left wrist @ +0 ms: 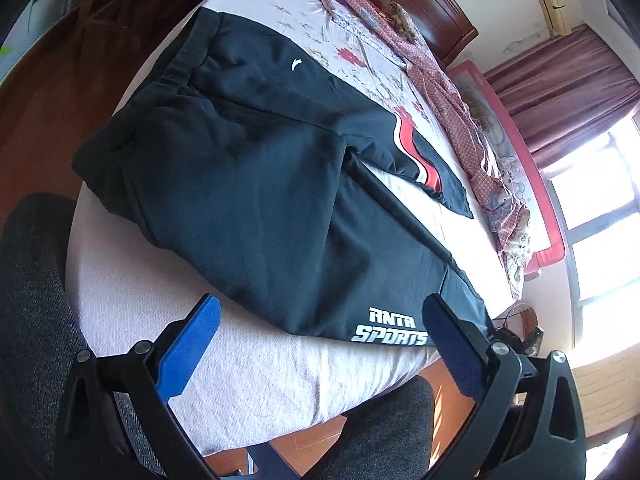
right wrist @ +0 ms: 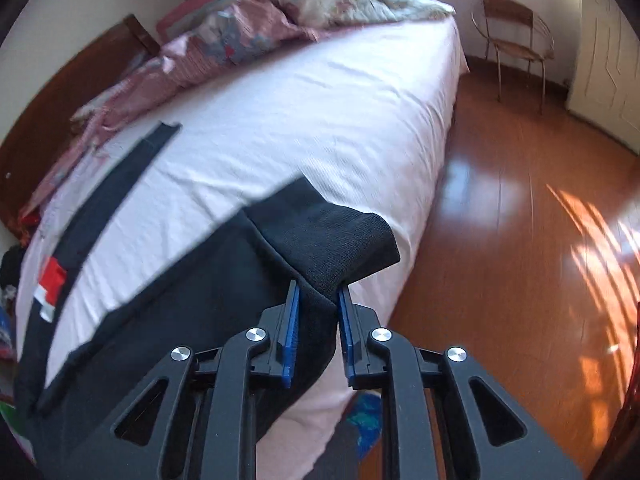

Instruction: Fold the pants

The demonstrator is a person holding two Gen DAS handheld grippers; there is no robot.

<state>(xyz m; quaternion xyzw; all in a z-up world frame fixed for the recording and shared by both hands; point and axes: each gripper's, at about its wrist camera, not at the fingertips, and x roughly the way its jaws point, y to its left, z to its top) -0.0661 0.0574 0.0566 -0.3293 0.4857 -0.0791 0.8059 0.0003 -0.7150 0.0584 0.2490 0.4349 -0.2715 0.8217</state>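
1. Left gripper [left wrist: 320, 320]: jaws spread wide, nothing between them. Blue pads [left wrist: 188, 356] hover above the near edge of the bed [left wrist: 240, 380], pointing down at the pants.
2. Pants [left wrist: 248, 184]: black, lying flat on the white bed cover. Waistband toward the upper left in the left wrist view, legs running toward the lower right. White lettering [left wrist: 392, 326] is printed near the hem of the nearer leg, just ahead of the left gripper's right finger. The farther leg carries a red and white stripe [left wrist: 416, 148] and angles apart from the nearer one.
3. Person's trouser leg [left wrist: 36, 304], grey knit, fills the lower left of the left wrist view, beside the bed.
4. Crumpled pink patterned bedding [left wrist: 452, 92] lies along the far side of the bed, next to a wooden headboard [left wrist: 424, 4].
5. Right gripper [right wrist: 318, 300]: jaws narrowed onto the ribbed cuff [right wrist: 344, 240] of one pant leg, pinching a bunched fold of black cloth. The cuff is lifted off the bed at its near corner.
6. Second pant leg [right wrist: 116, 196] stretches away flat on the cover, left of the held one.
7. Wooden floor [right wrist: 520, 240] and a metal chair [right wrist: 516, 44] to the right.
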